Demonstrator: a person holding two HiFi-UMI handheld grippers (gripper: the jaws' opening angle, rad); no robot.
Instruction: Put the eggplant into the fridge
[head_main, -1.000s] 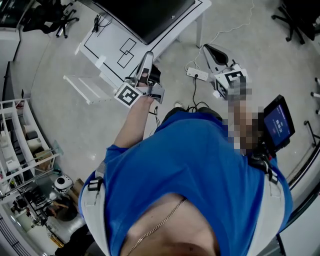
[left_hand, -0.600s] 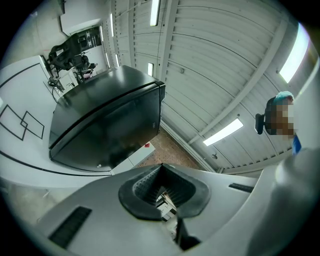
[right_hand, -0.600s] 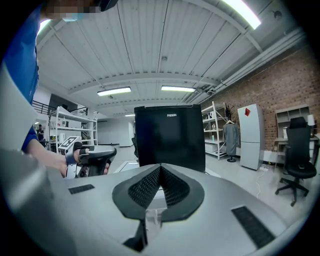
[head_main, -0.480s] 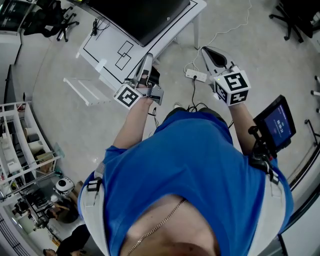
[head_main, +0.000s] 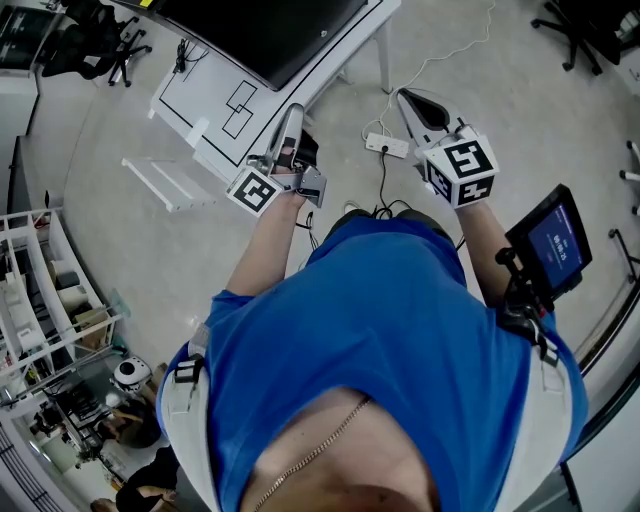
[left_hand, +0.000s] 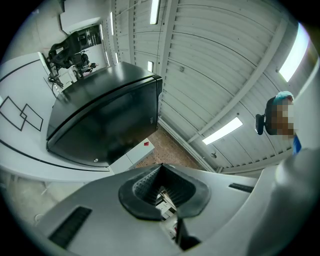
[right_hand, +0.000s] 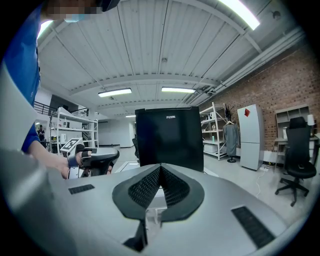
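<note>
Left edge: white shelving (head_main: 35, 290) loaded with boxes. Upper left: a white table (head_main: 195, 95) bearing a closed black cabinet (head_main: 280, 35).

Centre: the person's left gripper (head_main: 291, 118) is held out toward that table. Its jaws are pressed together with nothing between them.

Right of centre: the right gripper (head_main: 408, 97) has its jaws likewise closed and empty. A power strip (head_main: 388, 147) and its cables lie on the floor between the two grippers.

Right edge: a small screen (head_main: 555, 245) at the person's side.

In the right gripper view, a tall white cabinet (right_hand: 249, 136) stands at right against a brick wall (right_hand: 280, 90), beside an office chair (right_hand: 296, 172).

No eggplant shows in any view, and which cabinet is the fridge cannot be told. The scene fits either an eggplant waiting somewhere out of frame, or one already shut behind a door.

Only the floor cables obstruct the way to the table.
</note>
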